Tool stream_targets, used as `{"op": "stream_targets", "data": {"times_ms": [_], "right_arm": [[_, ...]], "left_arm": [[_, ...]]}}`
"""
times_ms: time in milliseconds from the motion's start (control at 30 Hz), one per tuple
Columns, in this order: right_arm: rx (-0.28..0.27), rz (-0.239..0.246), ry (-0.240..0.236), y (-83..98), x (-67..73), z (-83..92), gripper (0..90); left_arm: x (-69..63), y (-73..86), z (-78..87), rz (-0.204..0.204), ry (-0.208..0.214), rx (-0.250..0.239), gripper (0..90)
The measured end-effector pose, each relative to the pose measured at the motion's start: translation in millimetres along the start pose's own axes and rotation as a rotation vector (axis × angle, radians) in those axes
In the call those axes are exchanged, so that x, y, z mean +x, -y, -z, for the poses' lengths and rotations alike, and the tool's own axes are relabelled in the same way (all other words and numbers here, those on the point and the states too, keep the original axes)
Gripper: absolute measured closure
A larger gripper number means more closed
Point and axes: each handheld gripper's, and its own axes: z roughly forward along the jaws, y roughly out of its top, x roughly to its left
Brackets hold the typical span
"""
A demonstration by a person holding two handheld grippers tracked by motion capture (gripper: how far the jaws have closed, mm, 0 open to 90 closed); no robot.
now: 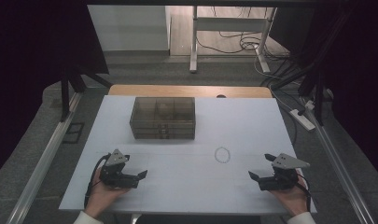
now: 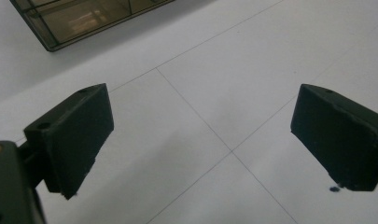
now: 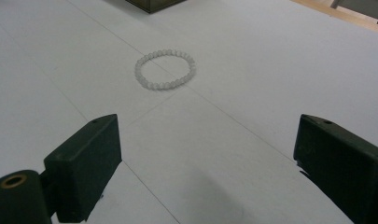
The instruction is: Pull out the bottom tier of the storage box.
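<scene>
A bracelet of pale beads (image 1: 216, 155) lies flat on the white table (image 1: 191, 191), right of centre. In the right gripper view the bracelet (image 3: 164, 87) rests a short way ahead of the jaws. My right gripper (image 1: 261, 166) sits low at the table's front right, open, nothing between its fingers (image 3: 86, 163). At the front left my left gripper (image 1: 135, 168) is open too, held over bare table with its jaws wide apart. A smoky see-through box (image 1: 162, 117) with compartments on top and small drawers in front stands at the back, left of centre.
A wooden strip (image 1: 189, 91) runs along the table's far edge. Thin pencil lines cross the table top (image 2: 231, 151). The box's corner (image 2: 79, 21) shows at the upper left of the left gripper view. Metal rails, cables and a power strip (image 1: 302, 119) lie on the floor beside the table.
</scene>
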Motion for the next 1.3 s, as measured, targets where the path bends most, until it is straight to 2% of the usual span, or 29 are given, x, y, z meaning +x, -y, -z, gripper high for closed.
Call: {"op": "stream_targets", "data": {"times_ms": [967,1167,1233,1300], "right_arm": [[0.025,-0.033,-0.010,4.2,-3.1,-10.3,7.4],[0.025,-0.038,0.006,3.6,-2.7,-7.7,7.4],[0.019,-0.041,0.010,3.6,-2.5,-6.9,7.5],[0.024,-0.039,0.013,3.6,-2.5,-7.0,7.5]], "left_arm": [[1.5,-3.7,-1.0,-0.017,-0.009,-0.013,6.5],[-1.7,-6.4,1.1,-0.063,-0.033,-0.016,7.0],[-2.4,-7.1,1.2,-0.067,-0.034,-0.018,7.1],[-3.8,-9.1,1.0,-0.091,-0.046,-0.019,7.4]]}}
